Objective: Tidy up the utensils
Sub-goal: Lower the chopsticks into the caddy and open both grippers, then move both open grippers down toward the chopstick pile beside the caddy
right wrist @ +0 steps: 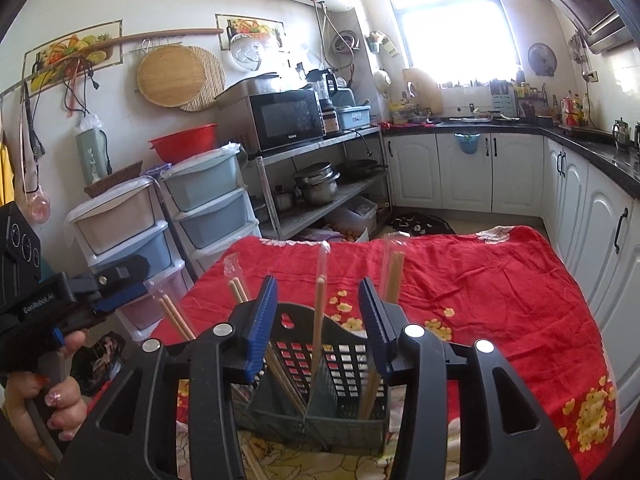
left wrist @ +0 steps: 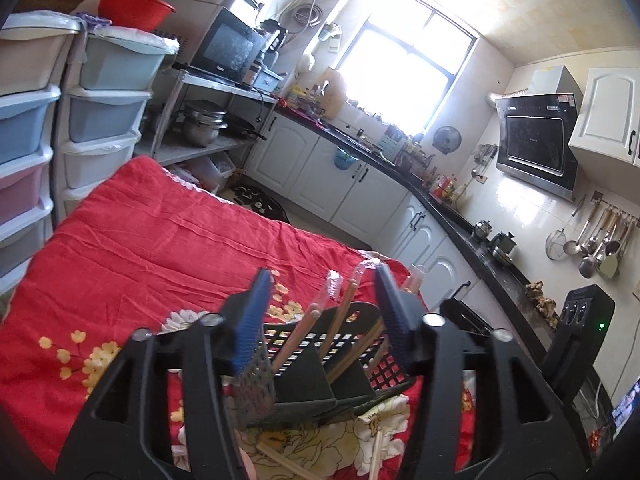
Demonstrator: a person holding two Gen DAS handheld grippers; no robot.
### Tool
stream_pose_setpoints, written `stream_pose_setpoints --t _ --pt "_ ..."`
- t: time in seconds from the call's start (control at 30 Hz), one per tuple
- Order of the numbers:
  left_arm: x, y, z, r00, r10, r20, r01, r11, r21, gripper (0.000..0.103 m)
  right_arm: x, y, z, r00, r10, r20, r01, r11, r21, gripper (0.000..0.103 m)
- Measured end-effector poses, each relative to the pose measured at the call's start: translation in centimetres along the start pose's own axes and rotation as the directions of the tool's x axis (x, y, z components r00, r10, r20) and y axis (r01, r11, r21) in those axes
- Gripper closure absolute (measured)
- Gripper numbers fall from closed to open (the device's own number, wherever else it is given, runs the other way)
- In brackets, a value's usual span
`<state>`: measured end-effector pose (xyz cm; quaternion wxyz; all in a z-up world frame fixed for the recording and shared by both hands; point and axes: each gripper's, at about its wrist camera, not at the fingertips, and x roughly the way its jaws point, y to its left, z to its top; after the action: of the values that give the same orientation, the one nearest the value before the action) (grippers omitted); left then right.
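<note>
A black slotted utensil basket point(left wrist: 320, 384) point(right wrist: 344, 360) stands on the red floral cloth point(left wrist: 160, 240) point(right wrist: 480, 280). Several wooden chopsticks point(left wrist: 344, 308) in clear sleeves stand upright in its compartments. My left gripper point(left wrist: 323, 280) hangs open just above the basket, with sleeved chopstick tops in the gap and no pad pressing on them. My right gripper point(right wrist: 319, 284) is open over the basket from the other side. One chopstick point(right wrist: 319, 320) rises between its fingers, untouched. The left gripper point(right wrist: 136, 280) also shows in the right wrist view, at the left, held by a hand point(right wrist: 60, 400).
Loose chopsticks point(left wrist: 280, 460) lie on the cloth under the left gripper. Plastic drawer towers point(right wrist: 208, 208) and a metal shelf with a microwave point(right wrist: 292, 120) stand beyond the table's far edge. White cabinets under a black counter point(right wrist: 580, 144) run along the right.
</note>
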<state>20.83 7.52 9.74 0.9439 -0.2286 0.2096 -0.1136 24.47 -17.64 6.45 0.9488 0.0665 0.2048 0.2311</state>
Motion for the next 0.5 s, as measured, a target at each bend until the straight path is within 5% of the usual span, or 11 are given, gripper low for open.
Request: stream_pose_setpoints --t 0.2,0.5 --pt "-1.3 0.0 -0.1 0.999 0.012 0.030 -0.013 1.000 0.013 0.016 -0.9 -0.2 -0.4 1.000 -0.008 -0.016 0.008 1.000 -0.012 0.057" --pt "-2.4 -0.6 -0.8 0.997 0.053 0.052 -0.055 0.997 0.052 0.011 -2.0 -0.2 -0.9 1.000 -0.003 -0.020 0.003 1.000 -0.017 0.053"
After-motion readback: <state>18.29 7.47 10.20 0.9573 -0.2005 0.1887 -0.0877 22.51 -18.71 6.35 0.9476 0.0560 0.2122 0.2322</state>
